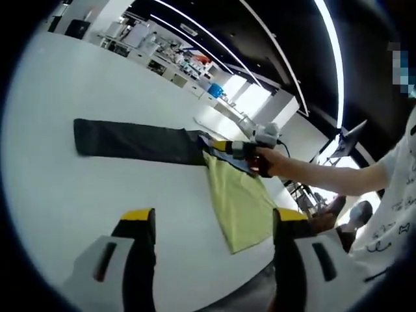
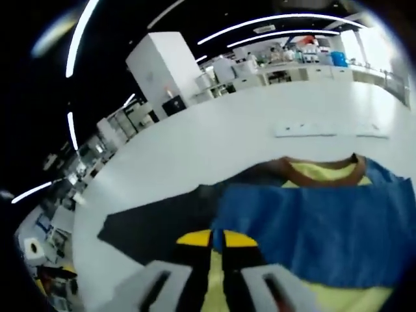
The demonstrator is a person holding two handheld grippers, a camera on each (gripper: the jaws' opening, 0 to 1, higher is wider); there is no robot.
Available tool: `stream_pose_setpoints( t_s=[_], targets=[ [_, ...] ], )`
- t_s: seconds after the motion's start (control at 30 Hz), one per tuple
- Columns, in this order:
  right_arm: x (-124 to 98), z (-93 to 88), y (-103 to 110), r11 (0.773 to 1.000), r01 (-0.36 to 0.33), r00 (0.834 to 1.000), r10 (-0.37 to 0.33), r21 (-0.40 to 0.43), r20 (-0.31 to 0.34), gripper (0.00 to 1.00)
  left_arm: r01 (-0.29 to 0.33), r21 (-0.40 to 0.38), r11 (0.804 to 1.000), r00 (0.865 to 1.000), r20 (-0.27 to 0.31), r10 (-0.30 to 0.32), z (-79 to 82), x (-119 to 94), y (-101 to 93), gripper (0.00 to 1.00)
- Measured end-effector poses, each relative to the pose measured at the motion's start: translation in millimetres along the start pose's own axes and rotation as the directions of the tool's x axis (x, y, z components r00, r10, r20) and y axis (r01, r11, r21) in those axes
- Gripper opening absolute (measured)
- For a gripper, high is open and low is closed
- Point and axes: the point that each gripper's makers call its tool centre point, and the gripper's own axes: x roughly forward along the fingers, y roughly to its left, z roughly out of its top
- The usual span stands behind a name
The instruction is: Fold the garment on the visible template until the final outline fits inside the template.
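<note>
A yellow and blue garment (image 1: 240, 201) lies on the white table (image 1: 78, 195), partly over a long dark template sheet (image 1: 136, 142) that stretches to the left. My left gripper (image 1: 214, 221) hovers open over the table's near edge, short of the garment, with nothing between its jaws. A person's hand holds my right gripper (image 1: 222, 147) at the garment's far blue corner. In the right gripper view, the right gripper (image 2: 218, 239) is shut on the edge of the blue fabric (image 2: 312, 234). A brown collar (image 2: 322, 173) shows beyond, and the dark template sheet (image 2: 156, 221) lies to the left.
A white flat strip (image 2: 325, 129) lies on the table beyond the garment. Benches, shelves and lab equipment (image 1: 175, 62) line the far side of the room. A person's arm (image 1: 325, 175) reaches in from the right in the left gripper view.
</note>
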Motion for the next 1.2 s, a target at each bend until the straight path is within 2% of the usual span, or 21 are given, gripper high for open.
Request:
stream_pose_setpoints(
  t_s=[0.1,0.13,0.2,0.27,0.33,0.43,0.57,0.67,0.8,0.93,1.03,1.1,1.13,1.2],
  targets=[
    [-2,6.8,-6,0.995,0.006,1.0,-0.004,-0.102,0.02,0.26,0.01,0.004,1.0,1.0,0.005,-0.01,1.8,0,-2.3,0.69],
    [-4,7.6,-6,0.994,0.004,1.0,-0.001,-0.11,0.026,0.34,0.013,0.004,1.0,1.0,0.005,-0.013,2.3,0,-2.3,0.7],
    [-24,4.7,6,0.99,-0.023,0.999,0.029,-0.138,0.043,0.51,0.013,0.013,1.0,1.0,-0.001,-0.013,2.9,1,-0.3,0.72],
    [-27,9.7,-1,0.982,-0.015,0.998,0.027,-0.186,0.061,0.67,0.014,0.028,1.0,1.0,-0.008,-0.014,4.3,2,1.6,0.72],
    [-43,8.9,-1,0.978,0.008,0.998,0.006,-0.21,0.069,0.72,0.022,0.042,0.999,1.0,0.001,-0.022,9.5,2,1.7,0.72],
    [-53,11.2,-9,0.976,0.017,0.997,0.0,-0.216,0.078,0.76,0.037,0.058,0.998,0.999,0.006,-0.037,16.4,4,0.4,0.73],
    [-72,14.2,-18,0.975,0.065,0.992,-0.041,-0.213,0.117,1.0,0.046,0.11,0.993,0.999,-0.018,-0.044,22.4,8,2.9,0.76],
    [-83,11.4,-29,0.97,0.084,0.993,-0.062,-0.227,0.103,1.0,0.059,0.128,0.99,0.998,-0.019,-0.057,27.7,11,1.8,0.77],
    [-102,5.8,-32,0.966,0.107,0.991,-0.085,-0.234,0.106,1.0,0.059,0.151,0.987,0.998,-0.034,-0.055,29.1,15,5.0,0.77],
    [-117,2.6,-46,0.968,0.12,0.989,-0.098,-0.222,0.107,1.0,0.022,0.212,0.977,0.997,-0.08,-0.005,29.3,21,18.9,0.78],
    [-139,-1.4,-49,0.975,0.126,0.987,-0.105,-0.185,0.119,1.0,-0.015,0.24,0.971,0.995,-0.09,0.037,36.5,28,36.2,0.77],
    [-153,-4.7,-48,0.973,0.141,0.984,-0.118,-0.181,0.132,1.0,-0.092,0.26,0.961,0.989,-0.086,0.118,43.2,31,56.6,0.76],
    [-162,-7.7,-48,0.973,0.148,0.983,-0.125,-0.179,0.136,1.0,-0.116,0.26,0.959,0.988,-0.072,0.139,47.2,33,63.2,0.76],
    [-174,-9.4,-57,0.973,0.161,0.979,-0.137,-0.164,0.149,1.0,-0.187,0.256,0.948,0.976,-0.057,0.208,54.0,35,80.6,0.77]
  ],
)
